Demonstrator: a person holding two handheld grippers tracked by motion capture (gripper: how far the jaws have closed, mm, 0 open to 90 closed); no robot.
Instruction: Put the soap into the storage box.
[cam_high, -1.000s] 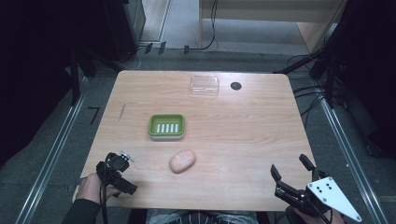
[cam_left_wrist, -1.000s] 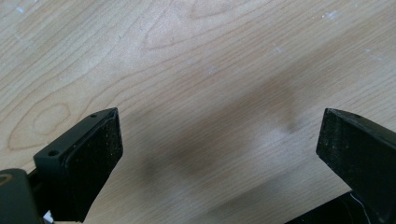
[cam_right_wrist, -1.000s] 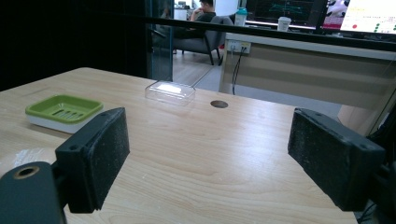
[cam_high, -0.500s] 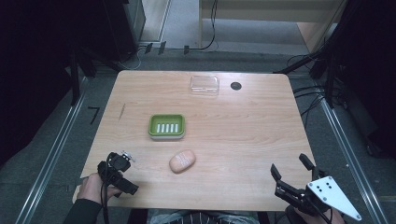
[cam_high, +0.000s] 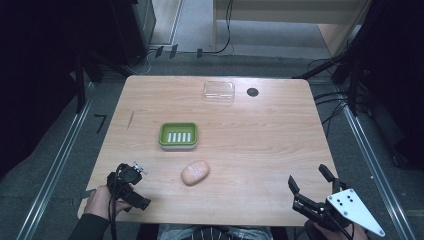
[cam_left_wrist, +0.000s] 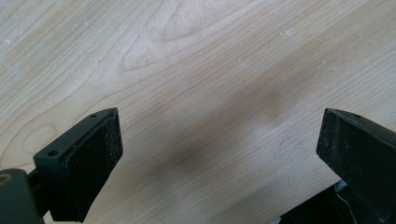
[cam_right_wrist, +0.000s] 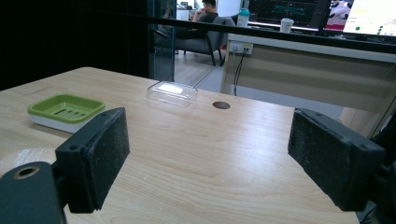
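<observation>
A pale pink soap bar (cam_high: 195, 172) lies on the wooden table (cam_high: 260, 135), just in front of a green soap dish (cam_high: 178, 135) with a slotted white insert. My left gripper (cam_high: 128, 184) is at the table's front left corner, held in a hand and tipped down at the wood. In the left gripper view its jaws (cam_left_wrist: 219, 116) stand wide apart over bare wood. My right gripper (cam_high: 307, 178) hovers at the front right edge, open and empty. The right gripper view looks between its open jaws (cam_right_wrist: 210, 122) toward the green dish (cam_right_wrist: 65, 108), with an edge of the soap (cam_right_wrist: 21, 156) at the lower left.
A clear plastic box (cam_high: 219, 91) sits at the table's far edge beside a round black cable hole (cam_high: 252, 92); the box (cam_right_wrist: 172, 92) and hole (cam_right_wrist: 221, 105) also appear in the right gripper view. Dark stands and cables surround the table.
</observation>
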